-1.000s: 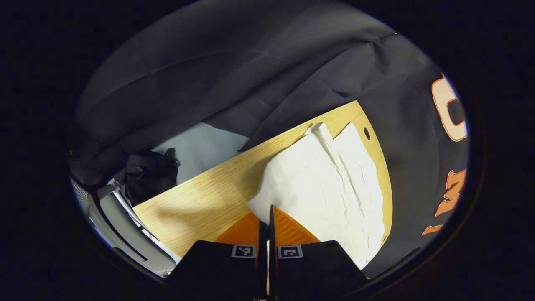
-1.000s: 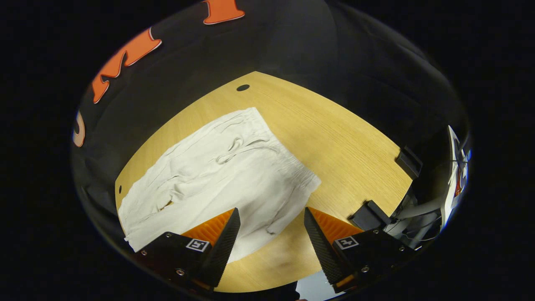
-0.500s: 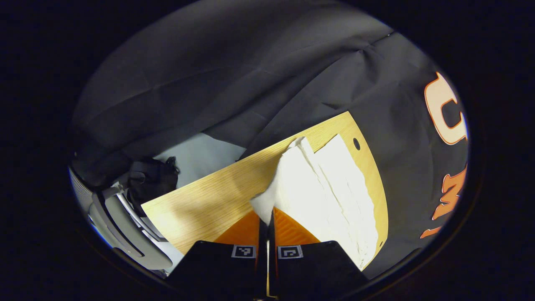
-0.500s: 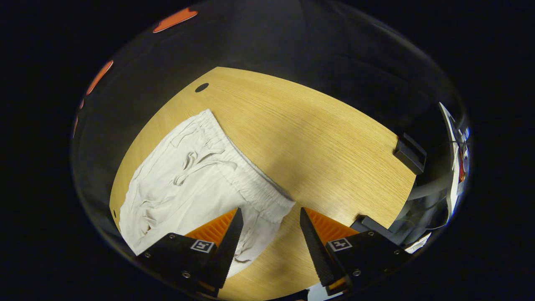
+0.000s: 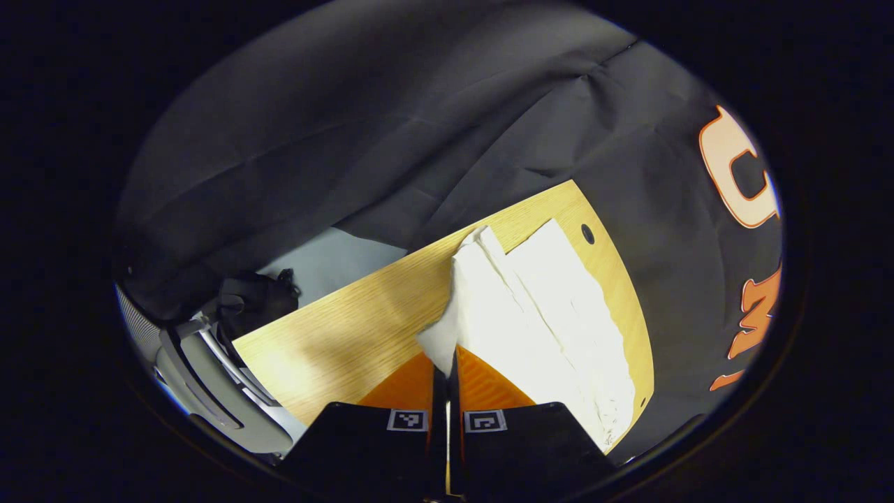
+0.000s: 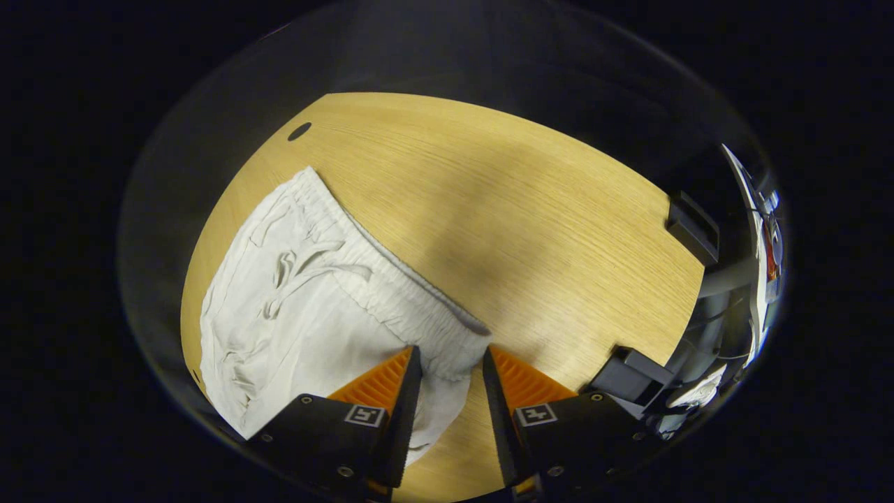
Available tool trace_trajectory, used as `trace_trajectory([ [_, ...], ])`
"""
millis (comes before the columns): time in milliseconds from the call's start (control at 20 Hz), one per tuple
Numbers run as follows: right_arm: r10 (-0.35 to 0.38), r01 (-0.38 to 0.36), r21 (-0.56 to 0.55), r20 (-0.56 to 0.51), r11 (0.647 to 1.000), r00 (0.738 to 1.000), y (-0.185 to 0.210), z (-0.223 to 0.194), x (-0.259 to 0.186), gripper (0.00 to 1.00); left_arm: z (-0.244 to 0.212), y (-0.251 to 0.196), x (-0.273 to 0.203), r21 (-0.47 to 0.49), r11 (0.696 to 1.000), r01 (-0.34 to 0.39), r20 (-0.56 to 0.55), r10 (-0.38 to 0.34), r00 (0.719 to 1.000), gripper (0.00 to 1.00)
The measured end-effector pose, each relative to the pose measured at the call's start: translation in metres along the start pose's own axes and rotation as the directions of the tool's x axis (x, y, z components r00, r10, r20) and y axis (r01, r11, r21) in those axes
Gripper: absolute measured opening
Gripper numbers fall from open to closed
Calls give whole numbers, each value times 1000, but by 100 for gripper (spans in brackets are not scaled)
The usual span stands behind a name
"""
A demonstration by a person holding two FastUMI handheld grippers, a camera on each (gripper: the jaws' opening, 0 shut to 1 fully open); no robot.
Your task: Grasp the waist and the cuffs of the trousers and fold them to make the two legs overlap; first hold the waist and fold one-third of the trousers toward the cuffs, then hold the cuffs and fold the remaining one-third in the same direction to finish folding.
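The white trousers (image 6: 307, 307) lie on the wooden table (image 6: 531, 230), bunched toward the edge with the small round hole (image 6: 299, 131). The left gripper (image 5: 450, 360) keeps its fingers pressed together on a cuff corner (image 5: 438, 342), which is lifted off the table; since a second ago the raised fabric has narrowed into a taller fold. The right gripper (image 6: 450, 363) has closed in on the waistband (image 6: 419, 307): its fingers, wider apart a second ago, now stand partly open on either side of the waistband's end, not yet pinching it.
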State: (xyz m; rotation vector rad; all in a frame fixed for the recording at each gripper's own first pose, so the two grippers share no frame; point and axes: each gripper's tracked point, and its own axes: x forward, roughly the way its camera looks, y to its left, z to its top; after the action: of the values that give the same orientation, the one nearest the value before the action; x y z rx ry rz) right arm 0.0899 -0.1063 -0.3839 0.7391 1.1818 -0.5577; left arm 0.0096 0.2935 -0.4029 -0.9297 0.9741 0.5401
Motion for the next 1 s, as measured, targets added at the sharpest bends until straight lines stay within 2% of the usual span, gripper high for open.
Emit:
trace_trajectory([
  [100,64,-63,81,-13,995,998,10,1,0,32,-1,-3,0,-1,1000,10,3,-10,1000,5],
  [150,102,-99,137,-13,986,995,12,0,-2,18,0,-8,-2,0,1000,18,6,-18,1000,5],
  [250,185,-175,225,-24,959,982,13,0,-5,7,2,-15,-9,-7,999,34,12,-34,999,5],
  [350,227,-211,253,-34,944,973,15,3,-11,5,8,-26,-13,-18,999,51,13,-51,999,5],
  [550,255,-242,209,-34,947,966,17,14,-32,5,18,-42,-18,17,998,62,11,-62,998,5],
  [700,277,-266,185,-39,946,960,29,23,-47,5,22,-61,-24,85,995,60,-3,-60,998,5],
  [800,284,-271,173,-56,947,957,38,28,-52,5,21,-71,-24,141,989,37,-32,-33,999,5],
  [1000,284,-269,143,-96,953,954,49,35,-58,5,33,-98,-27,273,961,36,-79,-15,997,5],
])
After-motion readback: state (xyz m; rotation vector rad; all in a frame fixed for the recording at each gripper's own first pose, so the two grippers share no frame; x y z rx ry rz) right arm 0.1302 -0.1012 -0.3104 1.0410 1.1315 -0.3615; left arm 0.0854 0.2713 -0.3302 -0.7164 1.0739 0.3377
